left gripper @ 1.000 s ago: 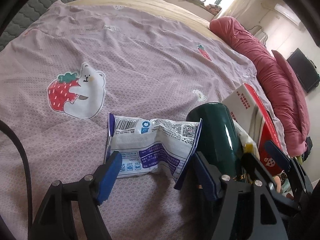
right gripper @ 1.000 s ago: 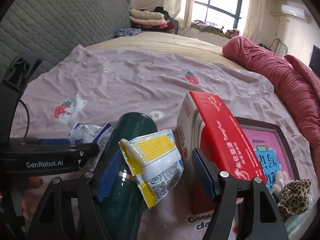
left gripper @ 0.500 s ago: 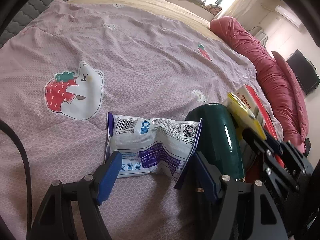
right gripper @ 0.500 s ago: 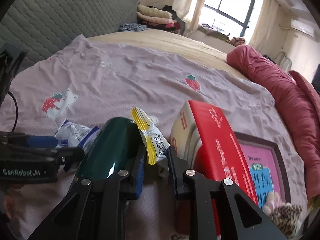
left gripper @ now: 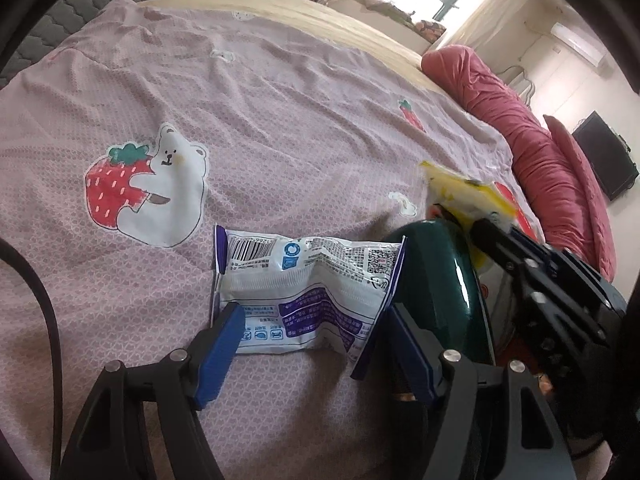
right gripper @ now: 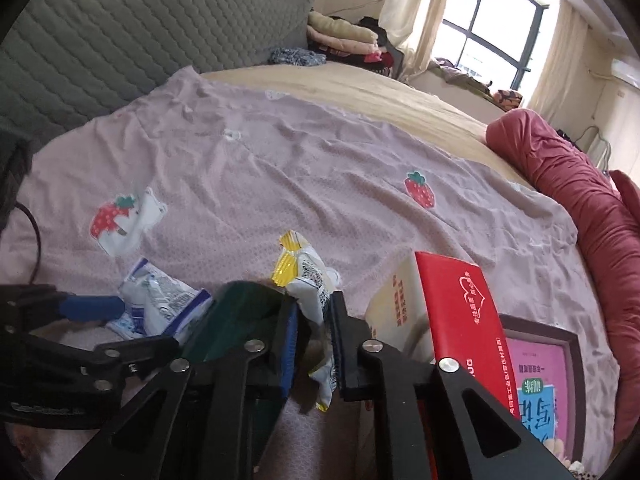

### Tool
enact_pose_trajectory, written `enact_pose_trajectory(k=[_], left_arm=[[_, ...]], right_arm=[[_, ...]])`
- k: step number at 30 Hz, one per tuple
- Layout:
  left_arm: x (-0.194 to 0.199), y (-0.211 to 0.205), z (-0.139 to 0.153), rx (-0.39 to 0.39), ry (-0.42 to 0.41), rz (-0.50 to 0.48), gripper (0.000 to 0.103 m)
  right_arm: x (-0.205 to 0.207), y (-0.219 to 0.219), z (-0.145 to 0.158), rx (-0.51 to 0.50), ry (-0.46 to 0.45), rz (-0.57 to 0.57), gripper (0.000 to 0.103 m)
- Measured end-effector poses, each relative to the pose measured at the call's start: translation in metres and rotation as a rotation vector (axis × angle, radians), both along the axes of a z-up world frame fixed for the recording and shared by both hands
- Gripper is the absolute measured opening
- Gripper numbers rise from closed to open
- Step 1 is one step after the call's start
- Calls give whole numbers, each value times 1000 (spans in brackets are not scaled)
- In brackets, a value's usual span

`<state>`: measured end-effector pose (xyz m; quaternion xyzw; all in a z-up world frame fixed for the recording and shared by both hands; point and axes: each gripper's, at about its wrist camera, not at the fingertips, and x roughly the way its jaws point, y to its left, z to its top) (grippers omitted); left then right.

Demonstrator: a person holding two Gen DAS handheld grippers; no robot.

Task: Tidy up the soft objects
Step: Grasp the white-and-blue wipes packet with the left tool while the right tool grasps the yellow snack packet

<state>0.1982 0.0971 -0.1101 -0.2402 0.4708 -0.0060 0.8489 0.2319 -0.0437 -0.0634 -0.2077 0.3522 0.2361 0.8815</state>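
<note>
A white-and-blue snack packet (left gripper: 304,288) lies flat on the pink strawberry bedspread (left gripper: 280,120). My left gripper (left gripper: 316,344) straddles its near edge. The jaws are closing with the packet between them, and the blue pads (left gripper: 224,340) are not pressing it. My right gripper (right gripper: 314,332) is shut on a yellow-and-white packet (right gripper: 308,276), held upright and crumpled just above a dark green bottle (right gripper: 240,316). In the left wrist view that yellow packet (left gripper: 460,192) hangs from the right gripper beyond the green bottle (left gripper: 436,280).
A red-and-cream box (right gripper: 452,304) stands right of the bottle, with a framed pink picture (right gripper: 540,380) beside it. A rolled red quilt (right gripper: 580,200) runs along the bed's right side. The grey padded headboard (right gripper: 120,40) is at far left. A black cable (left gripper: 44,300) crosses the left.
The right gripper closed on the yellow packet and carried it up and leftward over the green bottle. The left gripper stayed put, its jaws slightly narrower around the white packet.
</note>
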Motion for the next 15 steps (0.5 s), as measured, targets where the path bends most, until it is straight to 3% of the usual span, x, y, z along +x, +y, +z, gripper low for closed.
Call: enact_pose_trajectory(k=[2, 3, 4, 6, 8, 11, 15], left_arm=[[0, 0, 0, -5, -13, 1, 46], [-1, 0, 2, -16, -32, -3, 26], [0, -1, 4, -36, -45, -17, 15], [1, -8, 6, -56, -55, -53, 14], [3, -17, 3, -8, -47, -81, 12], [2, -12, -5, -91, -43, -74, 9], [-3, -8, 0, -94, -75, -76, 7]], right_arm=[[-4, -7, 7, 51, -6, -13, 14], [-6, -13, 12, 82, 0, -23, 14], [-7, -18, 16, 114, 7, -31, 14], [-10, -30, 25, 186, 30, -47, 14], [-15, -39, 34, 228, 32, -58, 14], [-23, -52, 46, 276, 29, -73, 14], [-36, -65, 57, 324, 27, -75, 14]])
